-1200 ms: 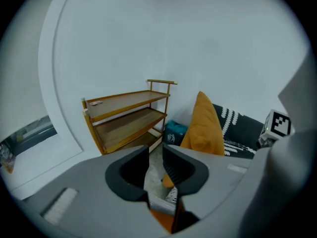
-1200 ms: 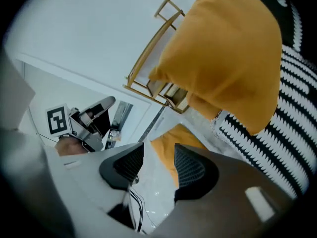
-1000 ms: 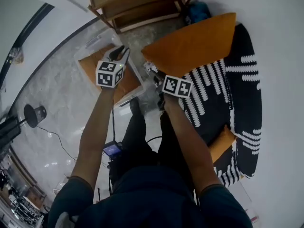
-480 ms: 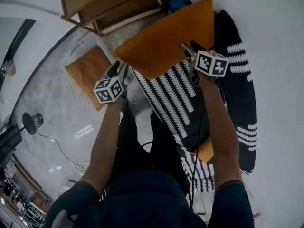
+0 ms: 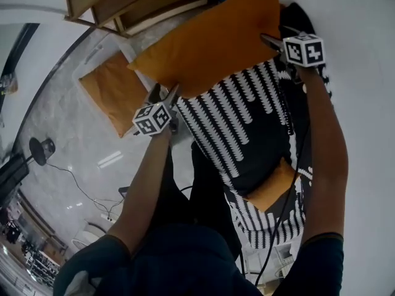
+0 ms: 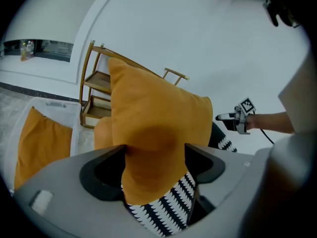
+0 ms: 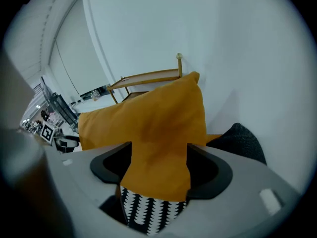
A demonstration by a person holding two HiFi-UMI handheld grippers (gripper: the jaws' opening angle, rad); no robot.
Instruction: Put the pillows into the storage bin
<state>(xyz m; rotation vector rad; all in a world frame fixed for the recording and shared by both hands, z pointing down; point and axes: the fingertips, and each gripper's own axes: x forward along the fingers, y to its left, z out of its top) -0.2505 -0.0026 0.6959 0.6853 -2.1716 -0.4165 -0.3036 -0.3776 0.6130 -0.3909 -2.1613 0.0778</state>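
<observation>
An orange pillow [image 5: 210, 39] lies on a black-and-white striped pillow [image 5: 247, 128] on the white surface. My left gripper [image 5: 165, 94] is at its lower left corner and my right gripper [image 5: 271, 42] at its right corner. Both sets of jaws have just been opening. They stand wide, with a pillow corner between them in each gripper view: the left gripper [image 6: 153, 157] with the pillow [image 6: 153, 113], the right gripper [image 7: 158, 165] with the pillow [image 7: 153, 118]. The clear storage bin [image 5: 92, 60] on the floor holds another orange pillow [image 5: 114, 91].
A wooden shelf [image 5: 136, 2] stands beyond the bin. A third orange pillow [image 5: 271, 187] sits lower on the striped bedding, and a dark cushion [image 7: 237, 138] lies behind the right gripper. A cable [image 5: 80, 184] and a round stand [image 5: 38, 148] lie on the floor at left.
The left gripper left the bin and came down to the pillow's near corner. The right gripper swung across to the pillow's far right corner. Both jaws opened wide.
</observation>
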